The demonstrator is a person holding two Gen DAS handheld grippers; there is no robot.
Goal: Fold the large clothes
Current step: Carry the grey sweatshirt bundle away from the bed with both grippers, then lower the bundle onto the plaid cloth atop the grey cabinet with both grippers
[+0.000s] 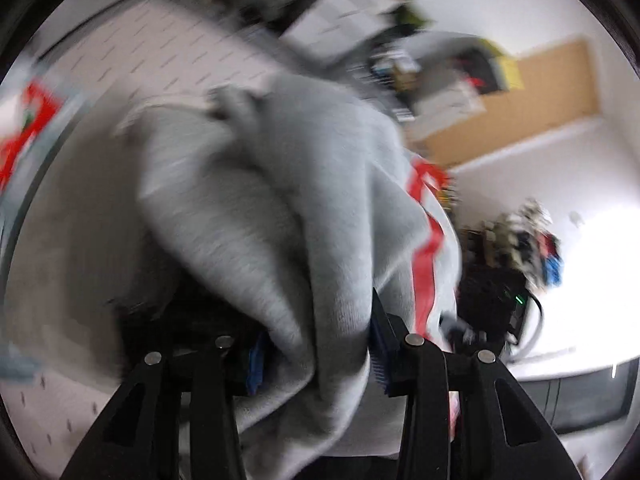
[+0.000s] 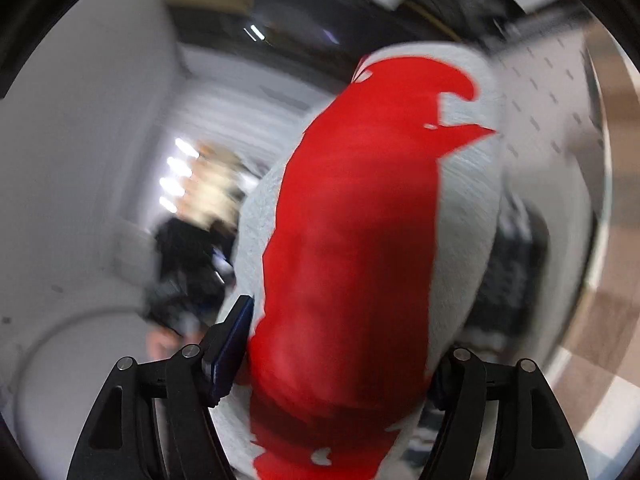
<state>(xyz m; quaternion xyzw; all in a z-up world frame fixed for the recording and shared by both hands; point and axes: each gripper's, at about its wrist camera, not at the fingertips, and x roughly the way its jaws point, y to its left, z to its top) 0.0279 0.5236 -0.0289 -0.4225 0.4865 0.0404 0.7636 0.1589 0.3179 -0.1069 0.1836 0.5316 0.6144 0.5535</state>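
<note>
Grey sweatshirt (image 1: 280, 208) with red print bunched between fingers of left gripper (image 1: 316, 344), pads pressed into a thick fold. Same garment (image 2: 468, 208) filling right gripper (image 2: 340, 360), fingers set wide around a fat wad, red patch uppermost. Held clear above patterned white worktop (image 1: 168, 40). Both views heavily smeared. Risk judged: uneven bunching in either grip, cloth slipping free, or a crooked, twisted layout once set on the worktop.

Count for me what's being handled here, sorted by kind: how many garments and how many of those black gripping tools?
Grey garment with red print: 1
Black tools: 2, the left tool and the right tool, each with cloth bunched between its fingers
Total: 3
</note>
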